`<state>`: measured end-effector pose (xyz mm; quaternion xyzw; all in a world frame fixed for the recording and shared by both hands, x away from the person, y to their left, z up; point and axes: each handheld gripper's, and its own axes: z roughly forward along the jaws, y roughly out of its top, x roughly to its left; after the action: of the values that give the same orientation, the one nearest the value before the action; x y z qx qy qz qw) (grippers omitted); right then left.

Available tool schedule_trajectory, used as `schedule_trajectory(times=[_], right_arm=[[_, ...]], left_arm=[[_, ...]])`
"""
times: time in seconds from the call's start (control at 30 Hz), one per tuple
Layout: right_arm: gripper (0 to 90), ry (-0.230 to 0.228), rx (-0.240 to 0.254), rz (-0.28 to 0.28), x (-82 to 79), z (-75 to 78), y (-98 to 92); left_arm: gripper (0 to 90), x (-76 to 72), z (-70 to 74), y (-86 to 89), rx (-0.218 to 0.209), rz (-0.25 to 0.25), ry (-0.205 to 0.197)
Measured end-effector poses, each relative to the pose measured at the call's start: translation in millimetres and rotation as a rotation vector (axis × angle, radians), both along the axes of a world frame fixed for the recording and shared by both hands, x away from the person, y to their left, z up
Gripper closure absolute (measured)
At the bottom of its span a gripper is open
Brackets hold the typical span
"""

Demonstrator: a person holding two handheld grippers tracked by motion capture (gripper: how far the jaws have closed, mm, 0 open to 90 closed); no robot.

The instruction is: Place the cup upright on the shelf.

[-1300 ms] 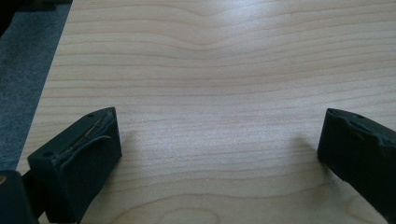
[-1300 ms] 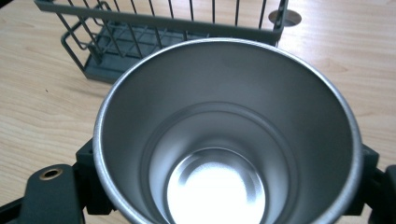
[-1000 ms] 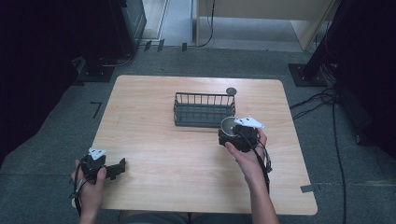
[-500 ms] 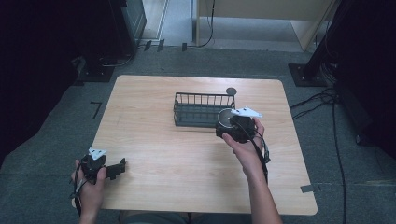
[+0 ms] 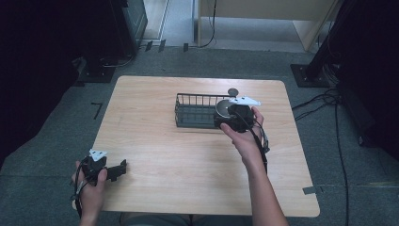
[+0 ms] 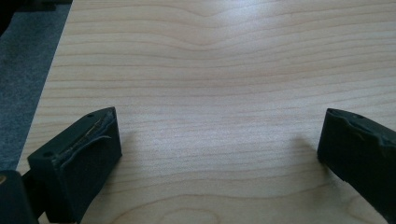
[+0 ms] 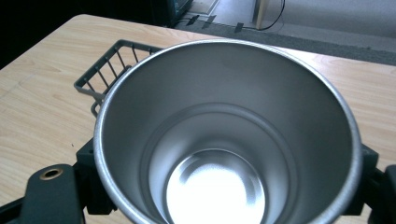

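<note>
Carried forward, the right gripper, jaws pinching a steel cup, nears the wire basket; next, probably lowering it inside. Left gripper jaws spread over bare tabletop.

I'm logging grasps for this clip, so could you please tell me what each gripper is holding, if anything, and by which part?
The right gripper holds a steel cup upright, its fingers clamped on the outer wall. The left gripper is open over bare table, holding nothing.
</note>
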<state>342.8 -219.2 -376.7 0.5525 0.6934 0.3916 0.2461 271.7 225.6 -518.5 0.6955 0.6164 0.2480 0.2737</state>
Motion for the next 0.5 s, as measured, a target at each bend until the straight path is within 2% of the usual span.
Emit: schedule_trajectory(times=[0.5], right_arm=[[17.4,-0.013,-0.017,0.006,33.0,17.9,11.1]], left_arm=[[0.0,0.0,0.0,-0.1,-0.001,0.001,-0.001]])
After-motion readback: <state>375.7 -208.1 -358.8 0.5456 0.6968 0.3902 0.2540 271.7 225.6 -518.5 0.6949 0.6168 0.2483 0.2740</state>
